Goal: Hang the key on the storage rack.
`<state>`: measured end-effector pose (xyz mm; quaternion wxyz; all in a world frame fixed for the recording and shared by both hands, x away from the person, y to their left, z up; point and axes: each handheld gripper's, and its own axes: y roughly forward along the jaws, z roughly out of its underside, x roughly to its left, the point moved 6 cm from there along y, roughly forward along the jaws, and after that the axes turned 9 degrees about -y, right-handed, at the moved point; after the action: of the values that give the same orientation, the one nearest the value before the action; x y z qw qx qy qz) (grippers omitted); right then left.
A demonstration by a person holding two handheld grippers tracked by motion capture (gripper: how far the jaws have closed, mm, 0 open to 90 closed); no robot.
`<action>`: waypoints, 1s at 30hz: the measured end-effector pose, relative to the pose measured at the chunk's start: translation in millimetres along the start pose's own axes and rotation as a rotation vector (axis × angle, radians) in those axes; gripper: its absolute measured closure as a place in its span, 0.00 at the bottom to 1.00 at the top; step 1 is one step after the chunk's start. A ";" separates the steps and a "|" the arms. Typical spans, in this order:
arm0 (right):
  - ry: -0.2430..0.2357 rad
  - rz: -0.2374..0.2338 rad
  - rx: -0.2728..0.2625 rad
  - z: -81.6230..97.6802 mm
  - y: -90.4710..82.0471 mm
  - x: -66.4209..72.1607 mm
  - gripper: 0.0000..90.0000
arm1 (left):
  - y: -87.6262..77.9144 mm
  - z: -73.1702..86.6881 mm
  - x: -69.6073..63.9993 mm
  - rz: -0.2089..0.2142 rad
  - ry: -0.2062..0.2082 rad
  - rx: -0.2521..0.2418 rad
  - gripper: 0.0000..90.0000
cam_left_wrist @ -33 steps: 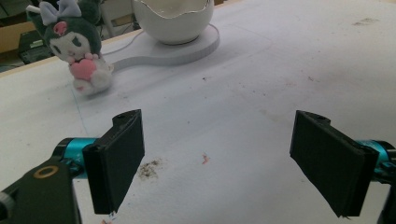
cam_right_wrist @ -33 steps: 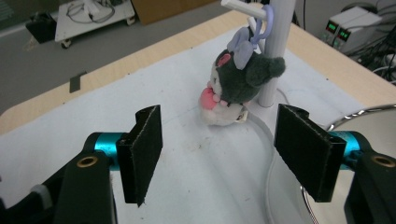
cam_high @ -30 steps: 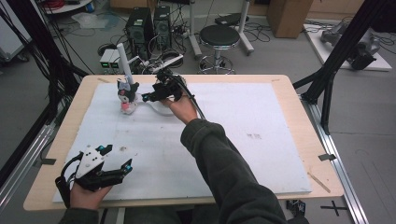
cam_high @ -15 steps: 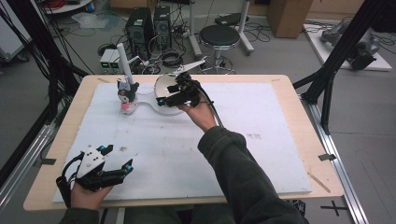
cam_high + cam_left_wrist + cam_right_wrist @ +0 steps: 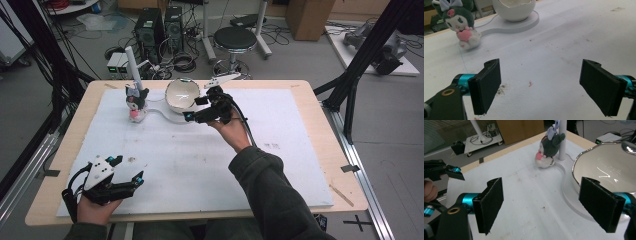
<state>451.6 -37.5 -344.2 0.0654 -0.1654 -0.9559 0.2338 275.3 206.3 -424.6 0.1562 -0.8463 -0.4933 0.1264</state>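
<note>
My right claw [image 5: 196,109] open beside white bowl [image 5: 182,95], far end of surface [image 5: 310,150]. Plush toy [image 5: 135,102] left of bowl. Left claw [image 5: 128,171] open, near edge.

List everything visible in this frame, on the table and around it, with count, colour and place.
Plush toy: one, dark grey with a pink heart, far left of the mat, beside the post.
Bowl: one, white with a wavy silver rim, on the stand's round base.
Stand: one, white, flat base with an upright post at its left end.
Mat: one, white, stained, covering most of the tabletop.
Table: one, light wood.
Stool: one, black seat, on the floor beyond the table.
Computer towers: two, black, on the floor behind the table.
Left gripper: one, black, jaws open, near left corner.
Right gripper: one, black, jaws open, beside the bowl.
Sleeve: one, dark green, right arm.
</note>
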 end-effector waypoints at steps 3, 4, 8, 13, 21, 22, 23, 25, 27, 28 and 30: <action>0.003 0.011 -0.009 5.3 -8.2 0.0 0.21 | 0.9 0.2 -0.3 -0.002 -0.001 0.001 0.20; 0.007 0.007 -0.005 7.3 -10.5 0.0 0.20 | 1.1 0.4 -0.5 -0.001 -0.002 0.002 0.20; 0.008 0.019 -0.010 13.9 -17.6 -0.5 0.20 | 1.3 0.6 0.7 -0.004 -0.006 0.004 0.20; 0.009 0.034 -0.014 23.0 -24.1 -1.9 0.19 | 1.3 0.6 1.1 -0.003 -0.007 0.006 0.20; 0.030 0.054 -0.015 36.0 -33.7 -4.7 0.17 | 2.9 0.5 1.7 0.001 -0.008 0.014 0.20; 0.033 0.058 -0.016 37.7 -35.4 -5.4 0.16 | 2.9 0.5 1.8 0.000 -0.008 0.015 0.20; 0.036 0.059 -0.017 38.6 -36.5 -6.2 0.16 | 3.3 0.5 1.7 -0.001 -0.009 0.013 0.20; 0.042 0.062 -0.021 40.0 -38.5 -7.3 0.16 | 3.5 0.5 1.6 0.001 -0.010 0.014 0.20; 0.047 0.063 -0.022 40.6 -39.8 -7.5 0.15 | 3.5 0.4 1.5 0.004 -0.007 0.014 0.20; 0.046 0.065 -0.022 40.9 -40.6 -8.0 0.15 | 3.6 0.5 1.4 0.003 -0.010 0.014 0.20; 0.050 0.065 -0.025 41.3 -41.6 -7.6 0.15 | 3.4 0.9 2.0 0.004 -0.008 0.020 0.20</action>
<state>438.5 -92.5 -361.4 0.0793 -0.2031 -0.9509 0.2197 278.6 206.5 -426.8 0.1626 -0.8452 -0.4909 0.1352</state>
